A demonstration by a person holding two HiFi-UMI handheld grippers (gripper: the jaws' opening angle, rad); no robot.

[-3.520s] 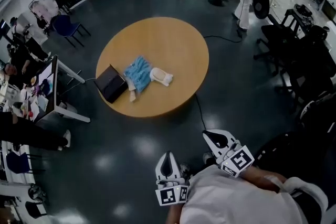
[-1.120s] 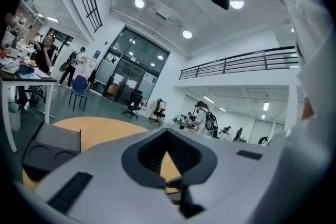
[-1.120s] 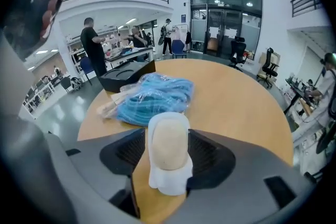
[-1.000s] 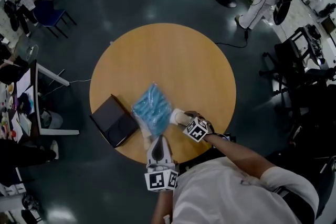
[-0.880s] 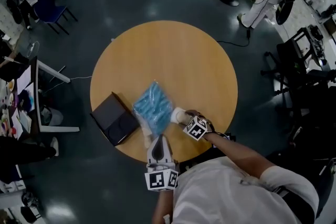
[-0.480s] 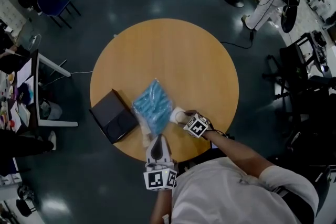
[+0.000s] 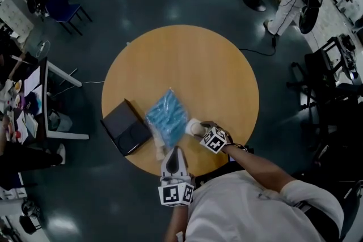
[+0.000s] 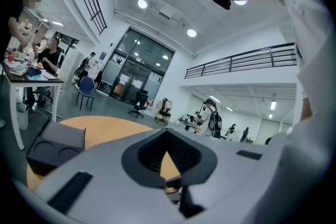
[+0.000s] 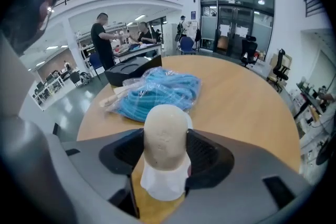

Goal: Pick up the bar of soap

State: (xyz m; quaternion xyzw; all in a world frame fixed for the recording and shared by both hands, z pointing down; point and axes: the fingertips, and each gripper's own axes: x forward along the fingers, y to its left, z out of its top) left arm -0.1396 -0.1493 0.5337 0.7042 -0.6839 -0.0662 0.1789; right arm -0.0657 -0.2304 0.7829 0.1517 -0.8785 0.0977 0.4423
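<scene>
Bar of soap (image 9: 164, 134) clamped between jaws of my right gripper (image 7: 203, 131), white holder (image 9: 164, 186) beneath it, near my edge of round table (image 7: 193, 59). Blue bagged cord (image 7: 167, 116) just beyond. My left gripper (image 7: 173, 157) closed, empty, at table edge.

Steep overhead head view; low gripper views across table (image 7: 187, 59).

Office lab: desks (image 7: 44, 93), chairs (image 7: 61, 7)
</scene>
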